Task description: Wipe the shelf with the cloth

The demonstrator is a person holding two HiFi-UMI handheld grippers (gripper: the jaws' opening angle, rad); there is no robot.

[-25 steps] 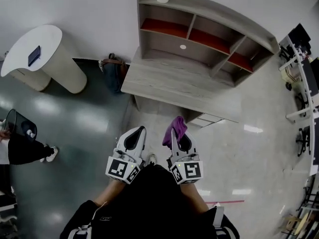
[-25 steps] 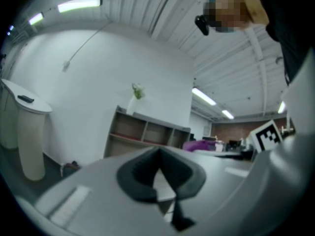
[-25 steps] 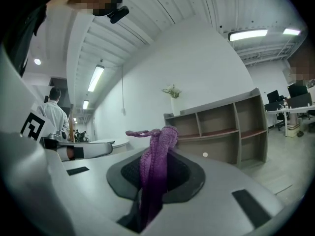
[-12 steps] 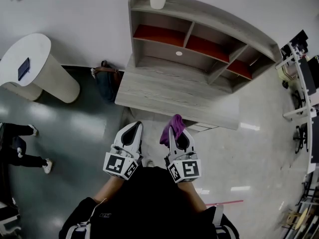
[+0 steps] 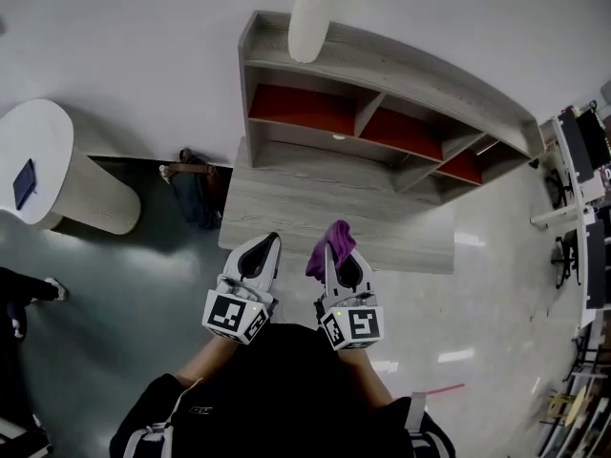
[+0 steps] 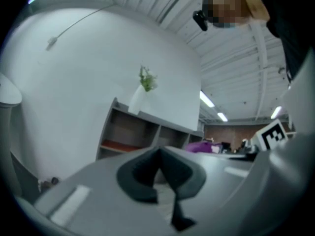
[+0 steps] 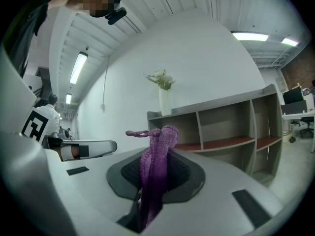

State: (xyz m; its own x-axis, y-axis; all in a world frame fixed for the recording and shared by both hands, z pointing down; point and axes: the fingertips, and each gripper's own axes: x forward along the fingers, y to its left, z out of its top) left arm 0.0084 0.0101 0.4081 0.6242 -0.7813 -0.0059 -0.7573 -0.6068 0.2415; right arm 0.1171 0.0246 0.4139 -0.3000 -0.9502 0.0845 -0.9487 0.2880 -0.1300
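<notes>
Both grippers are held near the person's body, on the near side of the grey shelf unit (image 5: pixel 401 65). The right gripper (image 5: pixel 336 258) is clamped on a purple cloth (image 5: pixel 333 239), which stands bunched up out of its jaws and touches no board. The left gripper (image 5: pixel 266 247) has its jaws pressed together on nothing. By the look of it, wiping has not begun. The cloth is in hand, but the wide lower ledge (image 5: pixel 315 203), the red-floored compartments and the top board by the white vase (image 5: pixel 307 25) are all left to do.
</notes>
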